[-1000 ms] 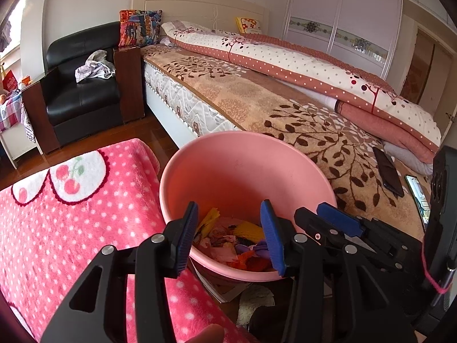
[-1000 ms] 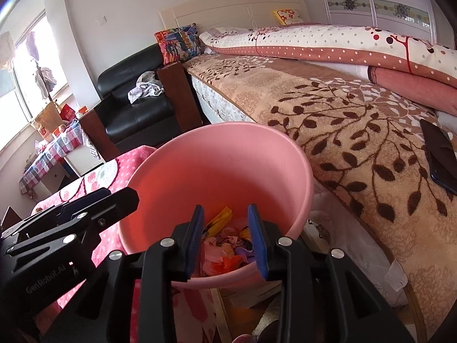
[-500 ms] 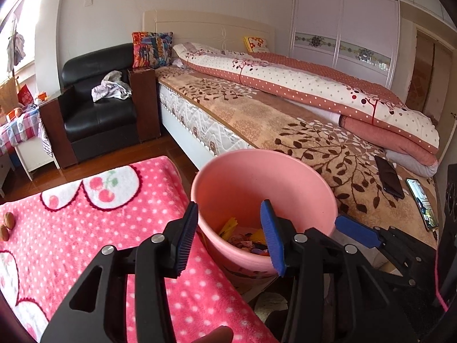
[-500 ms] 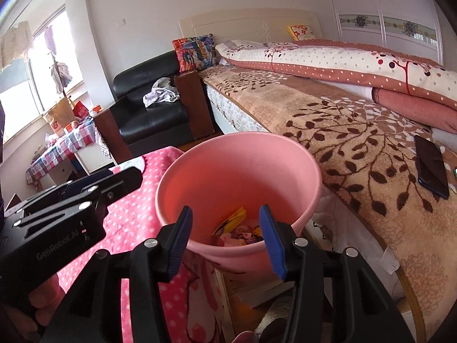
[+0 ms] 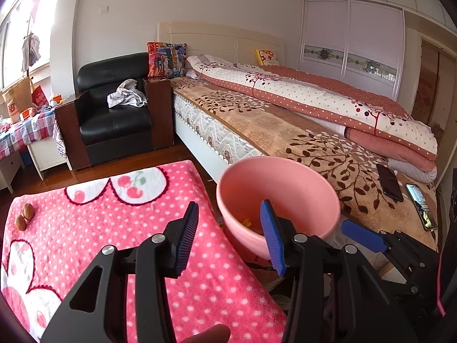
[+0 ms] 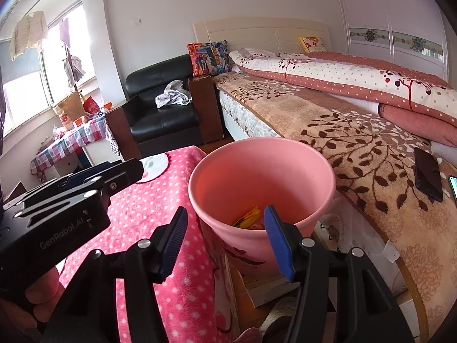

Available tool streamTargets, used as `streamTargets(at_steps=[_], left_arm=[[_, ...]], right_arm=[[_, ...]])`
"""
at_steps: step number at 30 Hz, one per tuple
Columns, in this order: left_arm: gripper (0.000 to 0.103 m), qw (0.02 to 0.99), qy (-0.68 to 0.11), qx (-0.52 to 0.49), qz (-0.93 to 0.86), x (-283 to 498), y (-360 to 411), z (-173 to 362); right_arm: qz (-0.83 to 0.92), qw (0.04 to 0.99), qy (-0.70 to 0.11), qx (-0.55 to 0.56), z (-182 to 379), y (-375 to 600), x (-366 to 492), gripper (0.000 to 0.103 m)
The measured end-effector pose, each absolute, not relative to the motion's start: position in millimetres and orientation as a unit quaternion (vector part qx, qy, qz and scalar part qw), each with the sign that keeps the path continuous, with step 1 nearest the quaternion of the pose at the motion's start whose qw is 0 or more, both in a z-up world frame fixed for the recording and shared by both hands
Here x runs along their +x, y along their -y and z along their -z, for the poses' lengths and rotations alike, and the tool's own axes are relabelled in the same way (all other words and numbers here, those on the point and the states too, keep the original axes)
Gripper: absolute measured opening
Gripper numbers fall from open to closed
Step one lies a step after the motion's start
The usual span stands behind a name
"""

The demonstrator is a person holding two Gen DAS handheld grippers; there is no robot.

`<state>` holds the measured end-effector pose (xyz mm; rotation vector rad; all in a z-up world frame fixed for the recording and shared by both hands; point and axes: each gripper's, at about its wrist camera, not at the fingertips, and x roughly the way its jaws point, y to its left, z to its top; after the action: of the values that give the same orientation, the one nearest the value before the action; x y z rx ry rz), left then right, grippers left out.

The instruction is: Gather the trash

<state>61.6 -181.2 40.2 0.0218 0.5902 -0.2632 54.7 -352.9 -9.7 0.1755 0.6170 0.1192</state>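
Bin: one pink bin [image 6: 261, 177], standing upright in the gap between the bench [image 5: 94, 228] and the bed [image 5: 285, 131], just beside both.
Trash: a few crumpled wrappers [image 6: 248, 218] lie at the bottom of the bin, one of them yellow; most of the heap is hidden by the bin's near wall, so the count cannot be told.
Right gripper: the right gripper [image 6: 228, 238] hovers above the near rim of the bin; its jaws have just been opening and stand wide apart with nothing between them, touching nothing.
Left gripper: the left gripper [image 5: 228, 240] hangs over the edge of the bench next to the bin, jaws wide apart and empty.
Bench: one, covered with a pink polka-dot cloth with cherry prints, left of the bin.
Nuts: two brown walnuts [image 5: 24, 215] sit together on the bench at its far left edge, well apart from the bin.
Bed: one, right of the bin, under a leaf-patterned blanket with a rolled quilt [image 5: 328, 100] further back.
Phones: two phones [image 5: 390, 183] lie on the bed, right of the bin.
Armchair: one black armchair [image 5: 114, 114] beyond the bin, at the head of the bed, with a crumpled cloth on its seat.
In the way: nothing stands between either gripper and the bin's mouth.
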Motion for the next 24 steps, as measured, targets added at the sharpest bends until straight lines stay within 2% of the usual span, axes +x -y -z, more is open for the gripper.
streamTargets(at_steps=[24], left_arm=[[0.040, 0.951, -0.296, 0.001, 0.087, 29, 134, -31]], right_arm=[[-0.054, 0.949, -0.294, 0.103, 3, 332, 33, 0.056]])
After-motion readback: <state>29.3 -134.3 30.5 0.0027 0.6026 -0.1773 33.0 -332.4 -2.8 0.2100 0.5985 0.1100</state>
